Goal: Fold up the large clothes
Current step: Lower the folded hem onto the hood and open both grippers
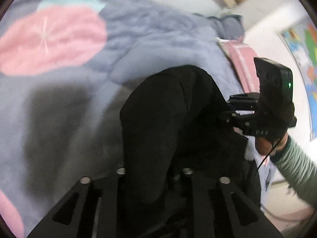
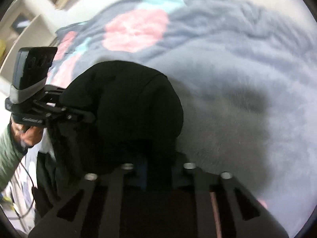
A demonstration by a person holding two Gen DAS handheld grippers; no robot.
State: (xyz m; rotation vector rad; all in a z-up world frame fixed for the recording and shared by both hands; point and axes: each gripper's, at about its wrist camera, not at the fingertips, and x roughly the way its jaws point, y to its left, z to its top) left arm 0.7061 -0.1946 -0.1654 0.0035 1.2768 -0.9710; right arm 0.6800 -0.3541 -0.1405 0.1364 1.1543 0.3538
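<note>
A black garment (image 1: pixel 164 119) hangs bunched over my left gripper (image 1: pixel 154 170) and hides its fingertips; the jaws look closed on the cloth. In the right wrist view the same black garment (image 2: pixel 126 107) drapes over my right gripper (image 2: pixel 158 166), whose jaws also look closed on it. Each view shows the other gripper gripping the garment's edge: the right gripper (image 1: pixel 233 117) at the right of the left wrist view, the left gripper (image 2: pixel 83 117) at the left of the right wrist view. The garment is held up above a bed.
A blue-grey fleece blanket (image 1: pixel 138 39) with pink and teal patches covers the bed (image 2: pixel 237 79) below. A pink item (image 1: pixel 243 63) lies at the bed's far edge. A colourful map (image 1: pixel 305 49) hangs on the wall. Shelves (image 2: pixel 23 25) stand at the left.
</note>
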